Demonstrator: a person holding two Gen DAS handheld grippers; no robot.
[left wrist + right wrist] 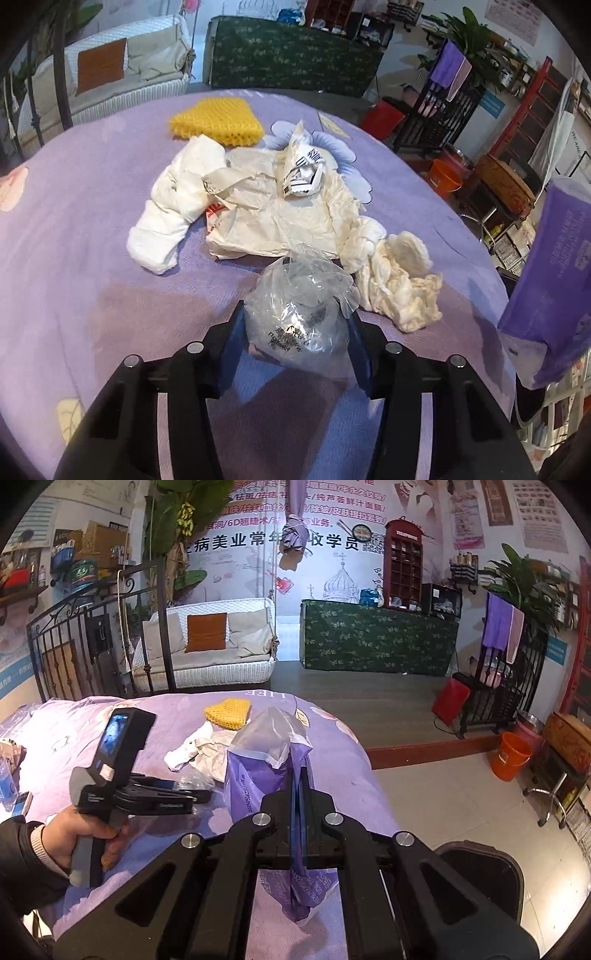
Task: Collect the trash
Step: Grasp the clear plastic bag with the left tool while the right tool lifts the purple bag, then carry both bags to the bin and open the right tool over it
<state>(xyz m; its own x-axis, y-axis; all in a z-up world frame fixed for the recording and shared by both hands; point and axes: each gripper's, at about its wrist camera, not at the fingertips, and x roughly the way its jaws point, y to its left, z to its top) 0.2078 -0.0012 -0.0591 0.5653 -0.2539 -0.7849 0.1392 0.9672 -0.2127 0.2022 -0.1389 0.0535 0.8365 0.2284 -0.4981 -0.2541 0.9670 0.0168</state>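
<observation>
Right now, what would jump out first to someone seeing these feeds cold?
The heap of crumpled white paper in the middle of the purple bedspread, with a yellow mesh pad behind it. Nearer, the left gripper has a clear plastic bag between its fingers. The right gripper is clamped on a purple plastic package.

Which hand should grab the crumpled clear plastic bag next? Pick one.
Left. The left gripper already straddles the crumpled clear plastic bag on the purple sheet; the right gripper is shut on a purple plastic package.
</observation>
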